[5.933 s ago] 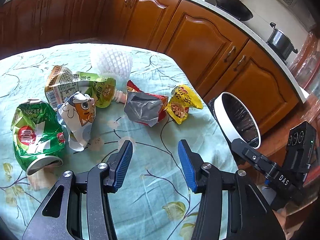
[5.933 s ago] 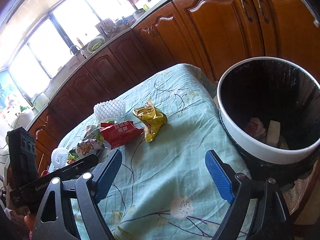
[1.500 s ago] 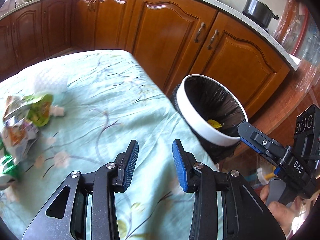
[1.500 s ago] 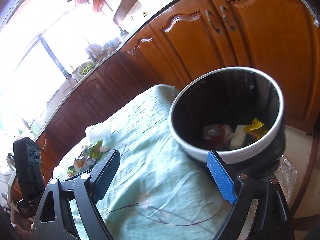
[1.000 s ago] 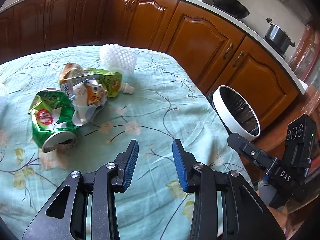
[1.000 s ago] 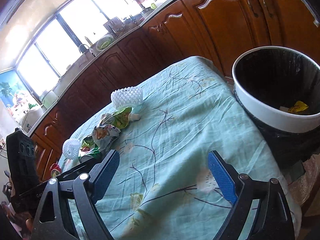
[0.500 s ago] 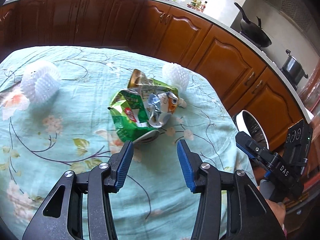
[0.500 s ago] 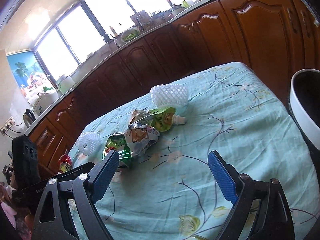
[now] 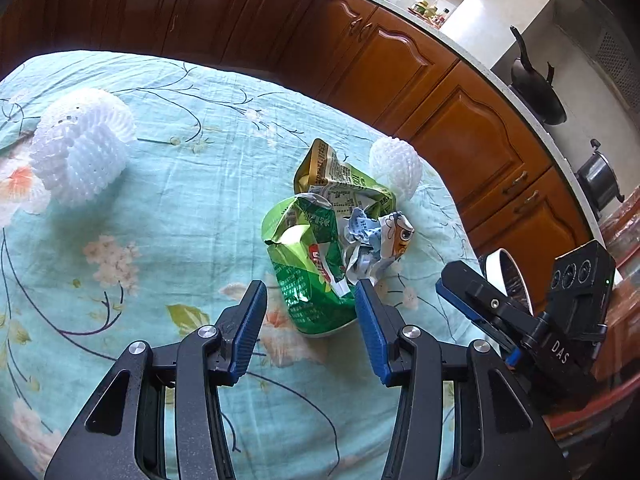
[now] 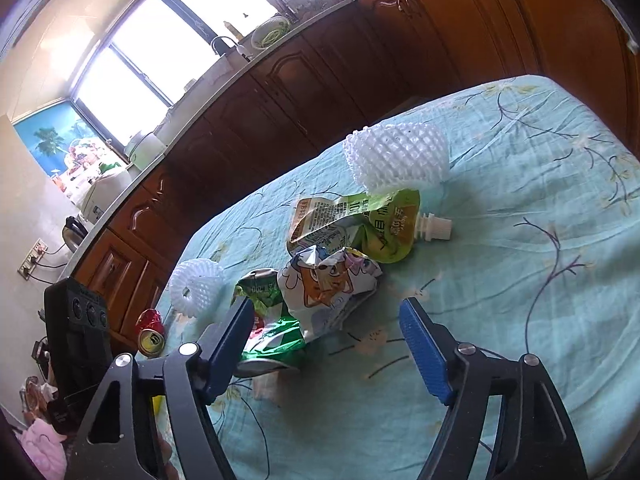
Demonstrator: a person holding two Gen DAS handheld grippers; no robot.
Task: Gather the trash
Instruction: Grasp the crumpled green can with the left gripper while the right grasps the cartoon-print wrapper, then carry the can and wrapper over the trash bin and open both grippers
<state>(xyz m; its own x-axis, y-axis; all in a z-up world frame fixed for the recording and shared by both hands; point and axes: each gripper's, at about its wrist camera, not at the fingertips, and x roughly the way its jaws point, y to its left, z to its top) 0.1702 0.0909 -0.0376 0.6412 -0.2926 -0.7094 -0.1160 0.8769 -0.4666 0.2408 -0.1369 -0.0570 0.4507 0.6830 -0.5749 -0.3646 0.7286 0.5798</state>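
Left gripper (image 9: pixel 310 330): jaws parted, nothing grasped; the crushed green can (image 9: pixel 310 268) is seen on the tabletop (image 9: pixel 180 208) just beyond them, long axis running away. Right gripper (image 10: pixel 326 344): jaws have just been closing, nothing between them yet; the crumpled wrapper (image 10: pixel 328 284) lies just ahead. The bin (image 9: pixel 506 276) is mostly hidden.

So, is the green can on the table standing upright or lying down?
Lying down. The green can rests on its side, crushed, its round end facing the left gripper.
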